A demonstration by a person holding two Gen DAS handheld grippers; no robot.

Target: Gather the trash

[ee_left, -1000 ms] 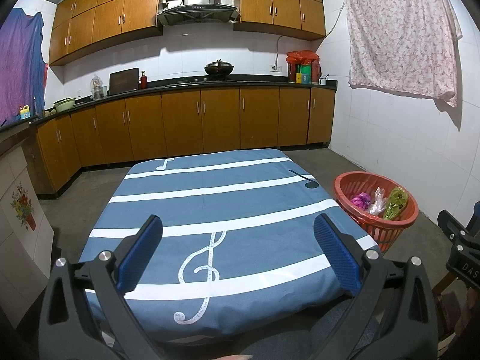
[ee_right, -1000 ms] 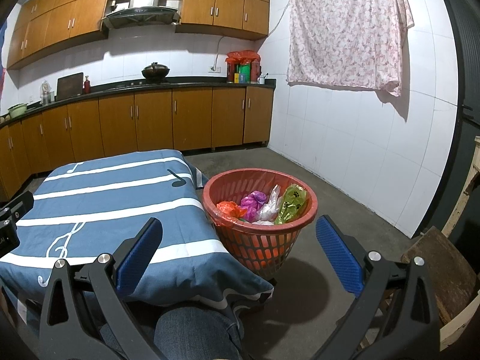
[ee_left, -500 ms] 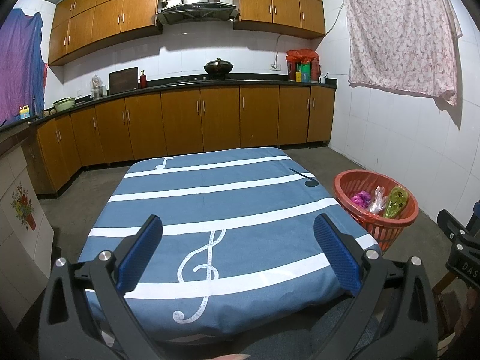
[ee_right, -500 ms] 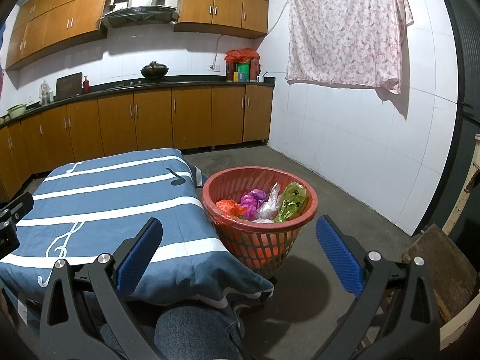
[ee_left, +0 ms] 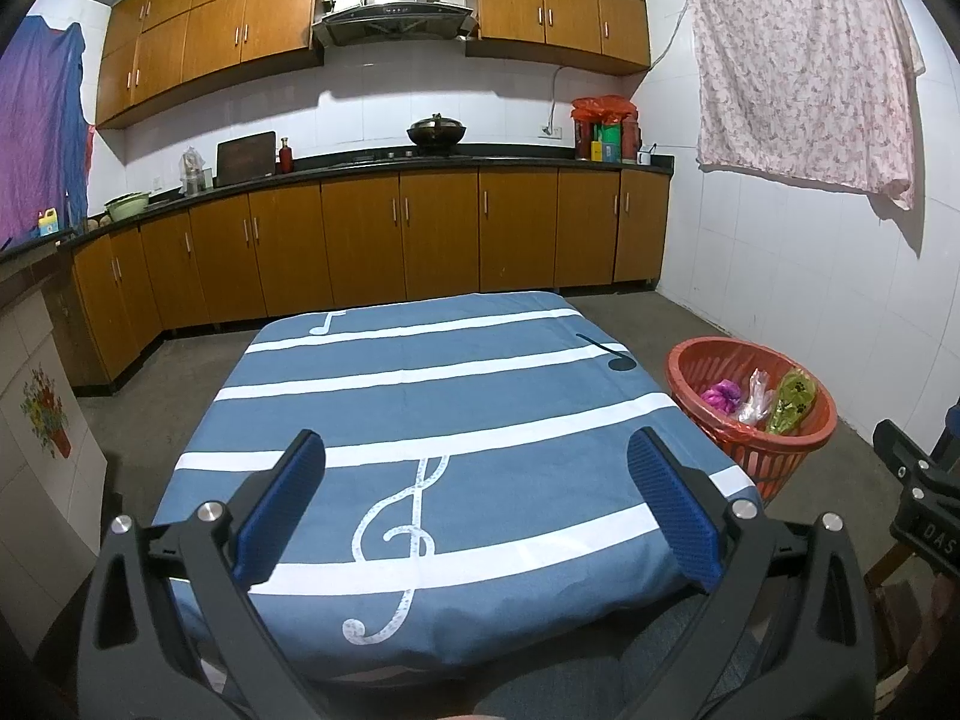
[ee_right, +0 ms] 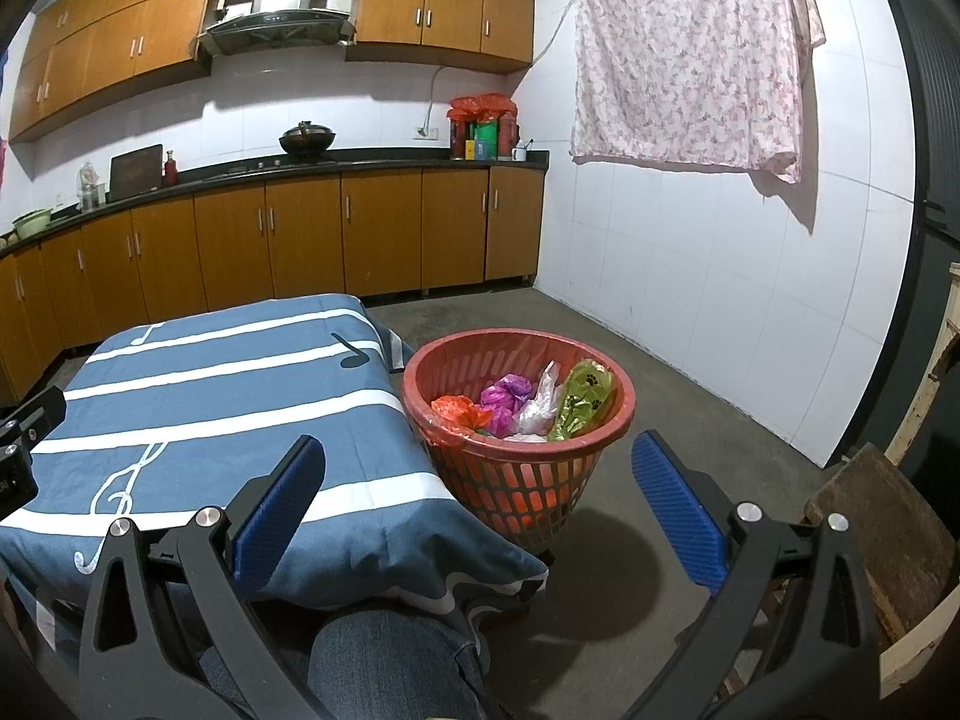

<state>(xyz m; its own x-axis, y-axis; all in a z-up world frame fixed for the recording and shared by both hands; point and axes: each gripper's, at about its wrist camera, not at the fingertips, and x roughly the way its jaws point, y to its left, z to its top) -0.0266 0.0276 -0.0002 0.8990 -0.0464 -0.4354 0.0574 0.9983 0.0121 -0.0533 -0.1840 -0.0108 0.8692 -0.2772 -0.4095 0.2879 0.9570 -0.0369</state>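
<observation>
Standing upright beside table (ee_right: 198, 396): basket (ee_right: 522, 480), green wrapper (ee_right: 579, 399) leaning rimward.

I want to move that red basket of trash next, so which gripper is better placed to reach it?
Right, probably. The right gripper points almost straight at the red basket, open and empty. The left gripper, also open, faces the blue tablecloth, with the basket far off to its right.
</observation>
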